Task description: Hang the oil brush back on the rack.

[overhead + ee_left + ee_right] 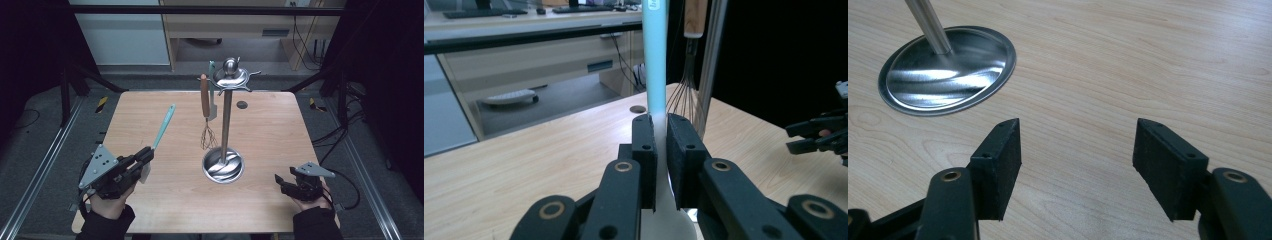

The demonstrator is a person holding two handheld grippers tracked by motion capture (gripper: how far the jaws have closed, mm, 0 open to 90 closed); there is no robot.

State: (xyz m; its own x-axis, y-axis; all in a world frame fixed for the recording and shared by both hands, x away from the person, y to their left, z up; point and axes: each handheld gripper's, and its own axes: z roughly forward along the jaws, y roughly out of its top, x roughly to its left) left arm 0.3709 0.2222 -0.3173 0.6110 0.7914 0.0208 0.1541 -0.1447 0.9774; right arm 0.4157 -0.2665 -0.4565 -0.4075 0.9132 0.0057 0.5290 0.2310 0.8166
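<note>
My left gripper (pixel 146 156) (pixel 662 135) at the table's front left is shut on a spatula (pixel 164 126) (pixel 656 60) near its white head. The turquoise handle points away and upward toward the stand. A steel utensil stand (pixel 226 120) rises from a round base (pixel 223 165) (pixel 948 70) at the table's middle. A whisk (pixel 205 110) (pixel 684 95) with a wooden handle hangs from its top ring, with a second teal-handled utensil (pixel 212 95) behind it. My right gripper (pixel 279 181) (pixel 1078 145) rests open at the front right, nothing between its jaws.
The wooden table (pixel 280 130) has a small round hole (pixel 242 104) near its far edge. Bare wood lies between the stand's base and both grippers. Desks and cables stand beyond the far edge, and rails run along both sides.
</note>
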